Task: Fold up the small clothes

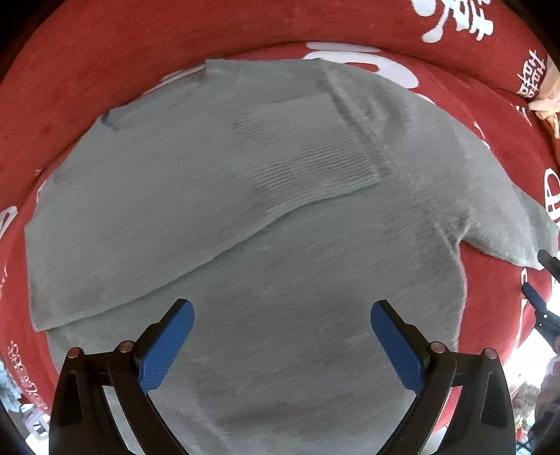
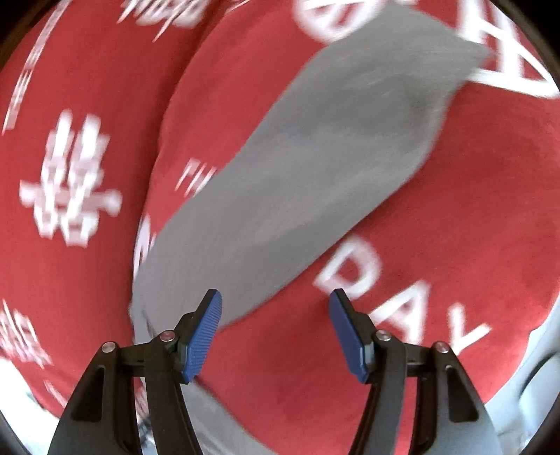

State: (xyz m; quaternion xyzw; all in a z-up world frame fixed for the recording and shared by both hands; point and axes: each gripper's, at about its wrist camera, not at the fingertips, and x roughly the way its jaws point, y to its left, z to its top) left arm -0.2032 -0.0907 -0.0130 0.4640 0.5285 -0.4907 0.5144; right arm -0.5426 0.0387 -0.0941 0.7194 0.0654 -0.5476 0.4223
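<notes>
A grey knitted top [image 1: 280,217] lies spread on a red cover with white print [image 1: 105,63]. One sleeve is folded across its body, ribbed cuff [image 1: 308,154] near the middle. My left gripper [image 1: 281,336] hangs open straight above the body, nothing between its blue pads. In the right wrist view, blurred by motion, the other grey sleeve [image 2: 297,182] stretches away over the red cover [image 2: 455,196]. My right gripper [image 2: 276,329] is open above the sleeve's near edge, nothing pinched. Its fingers [image 1: 546,276] show at the left wrist view's right edge beside the sleeve end.
The red cover rises in a thick padded fold [image 1: 245,24] behind the top. Peach-coloured cloth [image 1: 547,105] lies at the far right. A pale floor and clutter [image 1: 31,416] show past the cover's near edge, and a light grey surface [image 2: 539,371] at lower right.
</notes>
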